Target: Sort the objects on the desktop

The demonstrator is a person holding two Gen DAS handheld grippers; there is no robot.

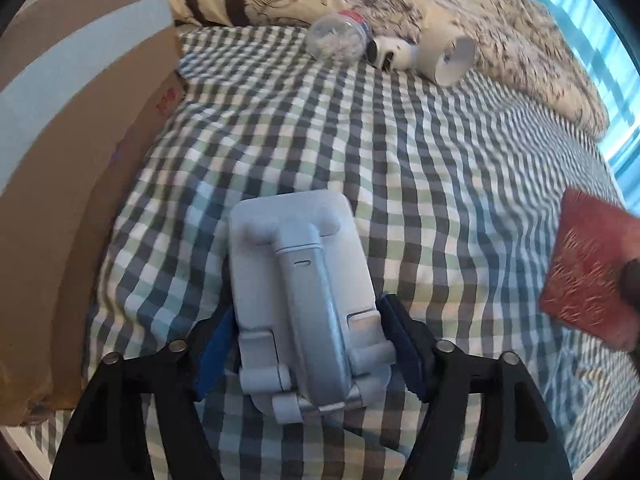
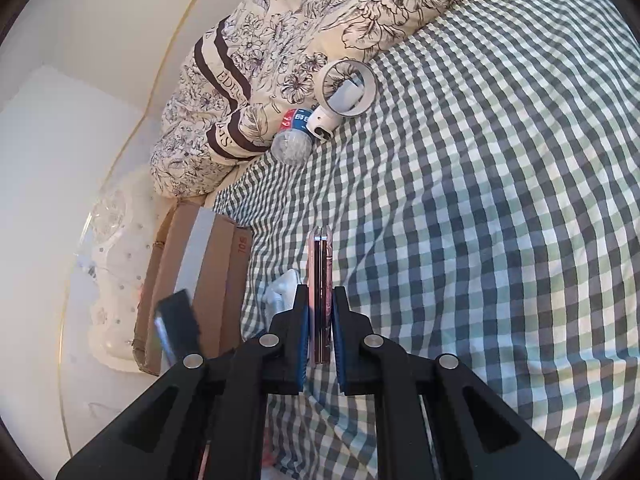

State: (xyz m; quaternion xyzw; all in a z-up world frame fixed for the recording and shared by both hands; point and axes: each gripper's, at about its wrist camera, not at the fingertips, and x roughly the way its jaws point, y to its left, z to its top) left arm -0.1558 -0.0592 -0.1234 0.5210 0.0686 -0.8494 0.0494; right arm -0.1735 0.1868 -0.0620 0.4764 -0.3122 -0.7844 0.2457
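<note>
We find the left tool (image 1: 308, 344) clamped across the folded phone stand (image 1: 300, 280), its long axis running straight ahead toward the cardboard box (image 1: 80, 184) side of the bed (image 1: 440, 168) (right tool (image 2: 320, 332) likewise pinches a thin red booklet (image 2: 320, 280) edge-on).

A green-and-grey checked bedsheet (image 1: 440, 168) covers the bed, a floral cream quilt (image 2: 320, 12) bunched against white walls (image 2: 80, 40).

Matt grey plastic phone stand (image 1: 304, 304); soft checked cotton-like bedsheet (image 1: 440, 168); clear glossy plastic bottle (image 1: 338, 38); matt brown cardboard box (image 1: 80, 168); textured red booklet (image 1: 588, 268), faintly glittery.
</note>
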